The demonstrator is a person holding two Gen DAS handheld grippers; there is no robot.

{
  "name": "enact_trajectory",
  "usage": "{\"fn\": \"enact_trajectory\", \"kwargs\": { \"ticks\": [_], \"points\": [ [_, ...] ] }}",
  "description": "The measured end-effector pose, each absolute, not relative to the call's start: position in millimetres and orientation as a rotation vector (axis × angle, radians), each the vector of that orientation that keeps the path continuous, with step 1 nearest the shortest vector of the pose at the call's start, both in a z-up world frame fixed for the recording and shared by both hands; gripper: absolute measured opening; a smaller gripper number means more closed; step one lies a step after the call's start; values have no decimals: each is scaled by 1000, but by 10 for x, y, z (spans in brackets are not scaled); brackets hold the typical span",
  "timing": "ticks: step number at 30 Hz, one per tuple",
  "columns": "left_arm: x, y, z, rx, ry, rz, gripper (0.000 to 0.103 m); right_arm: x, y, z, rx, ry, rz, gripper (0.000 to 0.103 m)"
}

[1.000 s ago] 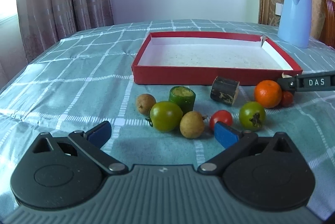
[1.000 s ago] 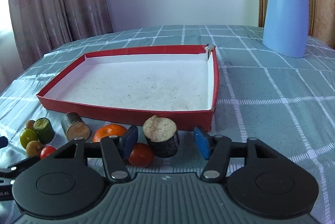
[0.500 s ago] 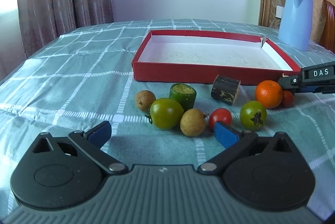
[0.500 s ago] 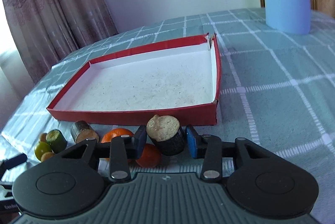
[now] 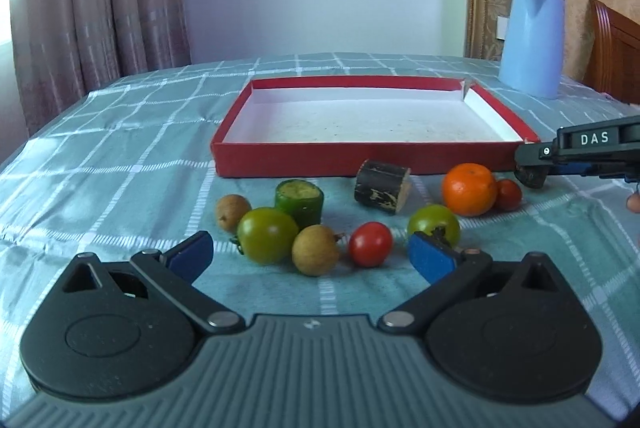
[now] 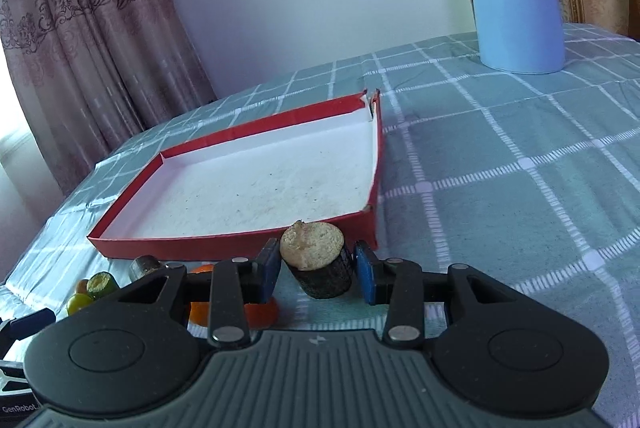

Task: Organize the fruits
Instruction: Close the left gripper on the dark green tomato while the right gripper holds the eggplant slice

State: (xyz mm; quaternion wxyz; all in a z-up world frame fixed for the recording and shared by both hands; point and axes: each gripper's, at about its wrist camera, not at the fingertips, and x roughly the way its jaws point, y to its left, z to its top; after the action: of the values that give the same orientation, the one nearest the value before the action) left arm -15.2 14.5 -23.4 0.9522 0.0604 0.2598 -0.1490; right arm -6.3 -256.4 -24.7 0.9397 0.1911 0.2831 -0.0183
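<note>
My right gripper (image 6: pixel 317 270) is shut on a dark, bark-covered stub with a pale cut top (image 6: pixel 314 252), right at the near right corner of the red box (image 6: pixel 240 240). In the left wrist view that gripper (image 5: pixel 532 168) reaches in from the right with the stub (image 5: pixel 530 180) at its tip. My left gripper (image 5: pixel 311 258) is open just short of a row of fruit: two green tomatoes (image 5: pixel 266 234) (image 5: pixel 434 228), two brown longans (image 5: pixel 316 248) (image 5: pixel 232 212) and a red cherry tomato (image 5: pixel 370 243). Behind them are a green stub (image 5: pixel 300 200), another dark stub (image 5: pixel 382 190), an orange (image 5: pixel 469 189) and a small red tomato (image 5: pixel 508 194).
The shallow red box (image 5: pixel 360 158) has a white floor with nothing in it. A blue kettle (image 5: pixel 532 40) stands at the back right on the checked green cloth, next to a wooden chair back (image 5: pixel 612 48). A curtain hangs behind on the left.
My right gripper's jaws have closed onto the dark stub, and the gripper has then rolled, tilting its view. The left gripper has hardly moved.
</note>
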Motion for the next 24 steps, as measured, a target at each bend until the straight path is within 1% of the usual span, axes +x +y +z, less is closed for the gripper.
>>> {"fn": "enact_trajectory", "kwargs": {
  "ticks": [1, 3, 5, 9, 10, 11, 12, 13, 14, 15, 21, 24],
  "points": [
    [-156, 140, -240, 123, 525, -302, 101, -65, -2572, -261, 391, 579, -41, 39],
    [-164, 142, -233, 127, 517, -299, 88, -55, -2577, -290, 393, 590, -40, 39],
    [-179, 142, -227, 135, 519, -318, 87, -64, -2580, -292, 401, 586, -39, 39],
    [-290, 152, -209, 161, 473, -354, 70, -59, -2566, -292, 393, 585, -42, 39],
    [-310, 161, -199, 164, 466, -364, 69, -63, -2562, -291, 389, 584, -43, 39],
    [-314, 170, -194, 165, 468, -378, 65, -63, -2557, -291, 385, 584, -44, 39],
    [-303, 177, -191, 159, 481, -390, 55, -64, -2553, -292, 382, 583, -44, 39],
    [-281, 174, -194, 152, 498, -403, 50, -64, -2553, -293, 382, 583, -45, 39],
    [-263, 165, -202, 151, 513, -415, 41, -66, -2553, -293, 383, 583, -45, 39],
    [-250, 140, -216, 161, 520, -413, 38, -66, -2556, -294, 384, 583, -45, 40],
    [-212, 132, -233, 161, 520, -420, 39, -70, -2554, -298, 377, 582, -47, 40],
    [-186, 117, -237, 178, 501, -436, 48, -76, -2538, -296, 368, 581, -49, 40]
  ]
}}
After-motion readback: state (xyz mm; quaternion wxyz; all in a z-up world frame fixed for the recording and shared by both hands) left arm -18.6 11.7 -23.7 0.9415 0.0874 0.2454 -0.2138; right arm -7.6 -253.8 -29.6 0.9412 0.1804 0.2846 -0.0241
